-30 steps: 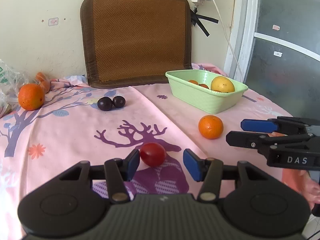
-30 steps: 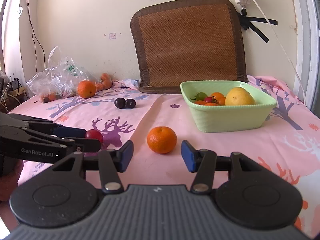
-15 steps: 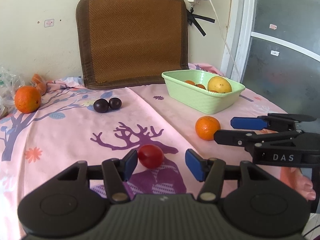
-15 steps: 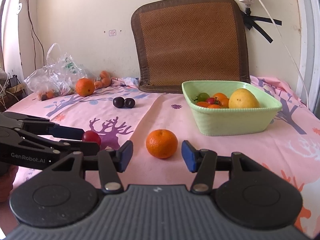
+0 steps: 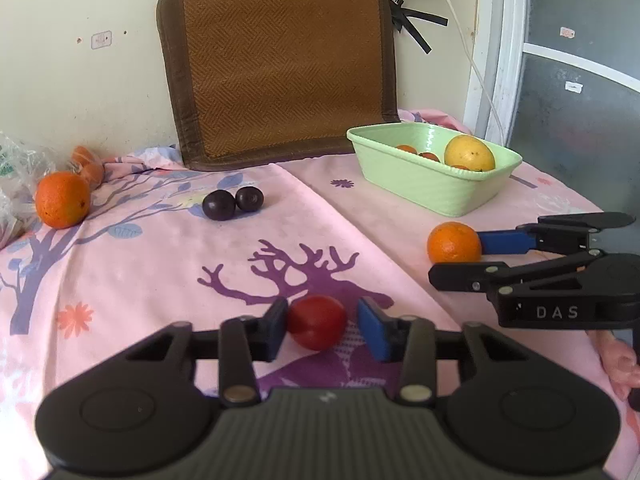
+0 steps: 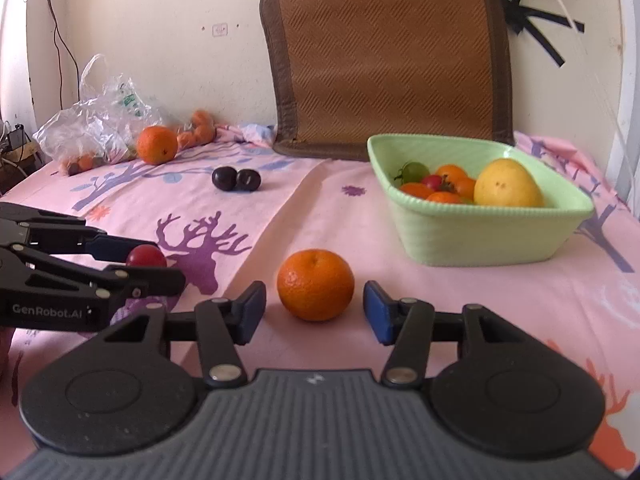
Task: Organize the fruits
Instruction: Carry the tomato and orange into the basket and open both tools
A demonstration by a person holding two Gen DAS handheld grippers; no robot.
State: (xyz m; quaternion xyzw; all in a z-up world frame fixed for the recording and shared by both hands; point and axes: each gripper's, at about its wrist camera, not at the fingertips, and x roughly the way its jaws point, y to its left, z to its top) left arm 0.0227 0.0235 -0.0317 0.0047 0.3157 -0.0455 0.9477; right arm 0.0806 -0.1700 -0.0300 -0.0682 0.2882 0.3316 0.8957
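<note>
Both of my grippers have advanced over the last second. My left gripper (image 5: 322,330) now has the red tomato (image 5: 317,322) fully between its fingers, which are spread: the left pad sits against or just beside the fruit, a visible gap remains on the right. A second ago the tomato lay at the fingertips only.

My right gripper (image 6: 314,312) has closed the distance to the orange (image 6: 315,284), which now sits between its spread fingers with gaps on both sides. Neither fruit is pinched; both rest on the pink cloth (image 5: 160,264) of the bench.

The green basket (image 6: 480,236), already holding a yellow fruit (image 6: 507,184) and several small ones, stands beyond the orange, to its right. Two dark plums (image 5: 232,204) and a second orange (image 5: 62,199) lie farther back, well apart from both grippers.

Assessment: approach is finished on both sides; closing the fingers is the next requirement. Round fruit on soft cloth may roll if one pad lands first, and the tomato likely tolerates only light pressure.
</note>
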